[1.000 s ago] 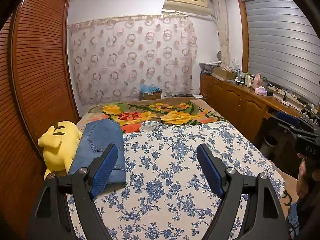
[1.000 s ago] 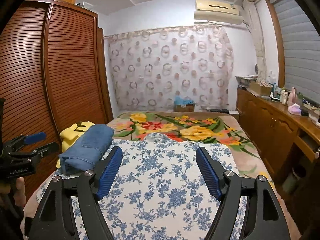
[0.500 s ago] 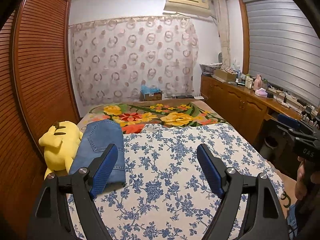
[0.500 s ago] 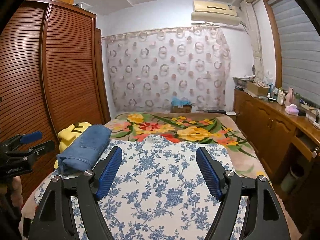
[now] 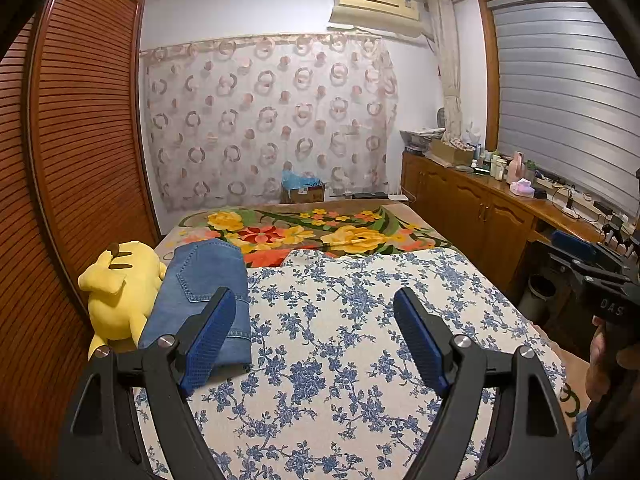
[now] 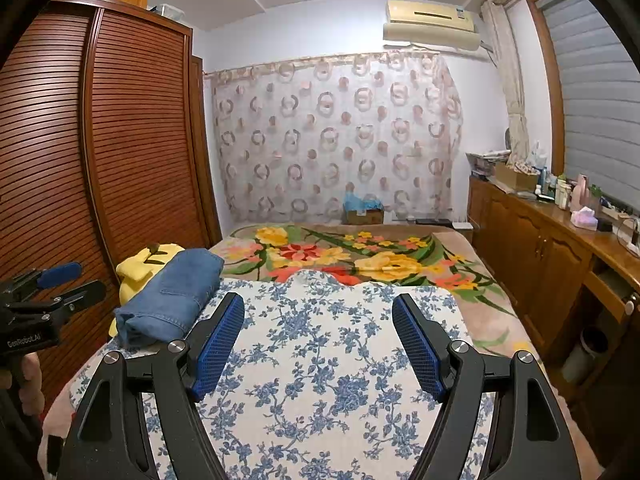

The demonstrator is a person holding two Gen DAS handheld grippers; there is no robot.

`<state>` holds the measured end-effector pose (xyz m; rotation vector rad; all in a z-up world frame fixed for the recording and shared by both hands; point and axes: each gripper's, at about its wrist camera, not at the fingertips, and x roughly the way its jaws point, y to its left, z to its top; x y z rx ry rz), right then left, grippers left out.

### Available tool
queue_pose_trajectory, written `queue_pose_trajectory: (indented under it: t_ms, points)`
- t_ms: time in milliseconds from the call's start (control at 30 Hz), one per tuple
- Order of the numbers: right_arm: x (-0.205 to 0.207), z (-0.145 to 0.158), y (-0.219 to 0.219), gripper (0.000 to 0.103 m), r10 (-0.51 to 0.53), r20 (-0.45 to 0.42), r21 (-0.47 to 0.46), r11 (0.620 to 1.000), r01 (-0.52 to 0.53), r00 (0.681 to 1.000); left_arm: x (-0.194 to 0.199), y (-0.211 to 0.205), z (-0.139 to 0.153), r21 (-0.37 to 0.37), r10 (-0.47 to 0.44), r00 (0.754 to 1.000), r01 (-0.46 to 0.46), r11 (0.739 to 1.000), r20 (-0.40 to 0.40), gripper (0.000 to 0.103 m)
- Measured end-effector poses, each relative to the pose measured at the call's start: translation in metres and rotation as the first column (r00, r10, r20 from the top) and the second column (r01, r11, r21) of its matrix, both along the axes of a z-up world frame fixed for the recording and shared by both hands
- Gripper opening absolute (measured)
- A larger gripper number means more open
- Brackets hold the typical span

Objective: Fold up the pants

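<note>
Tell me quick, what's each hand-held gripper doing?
Left hand-held gripper: open, holding nothing.
Right hand-held gripper: open, holding nothing.

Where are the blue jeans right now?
The folded jeans lie on the left side of the bed, on the blue-flowered cover, right beside the yellow plush toy. Both open claws are apart from them.

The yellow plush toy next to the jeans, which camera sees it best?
The left wrist view. There the yellow plush toy shows nearly whole, lying beside the folded jeans by the wardrobe. In the right wrist view the jeans cover most of it; only its top peeks out behind them.
</note>
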<state>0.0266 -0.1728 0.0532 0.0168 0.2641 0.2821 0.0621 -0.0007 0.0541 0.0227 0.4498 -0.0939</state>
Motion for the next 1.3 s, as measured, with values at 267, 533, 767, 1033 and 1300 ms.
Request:
queue_pose_trajectory:
  t_ms: [267,533,767,1033,1300]
  points:
    - [-0.0004,0.001,-0.0019,0.078,0.0,-0.001,0.0,1.0,0.0,1.0,-0.0004,0.0006,0.0,-0.001,0.0,1.0,0.0,1.0,0.0,0.082]
    - [-0.0013,0.0011,-0.0022,0.078,0.0,0.0,0.0,1.0,0.0,1.0,-0.0011,0.0003,0.0005,-0.001,0.0,1.0,0.0,1.0,0.001,0.082]
    - [-0.0024,0.0014,-0.0041,0.078,0.001,0.001,0.001,1.0,-0.001,1.0,-0.0024,0.0009,0.0007,-0.002,0.0,1.0,0.0,1.0,0.001,0.082]
    - [-0.0032,0.0024,-0.0053,0.078,0.001,0.002,0.0,1.0,-0.001,1.0,-0.0026,0.0019,0.0002,-0.003,-0.001,1.0,0.001,1.0,0.002,0.082]
    - [-0.0028,0.0015,-0.0046,0.078,0.001,0.002,0.0,1.0,-0.001,1.0,-0.0031,0.0022,0.0,-0.004,-0.001,1.0,0.001,1.0,0.002,0.082]
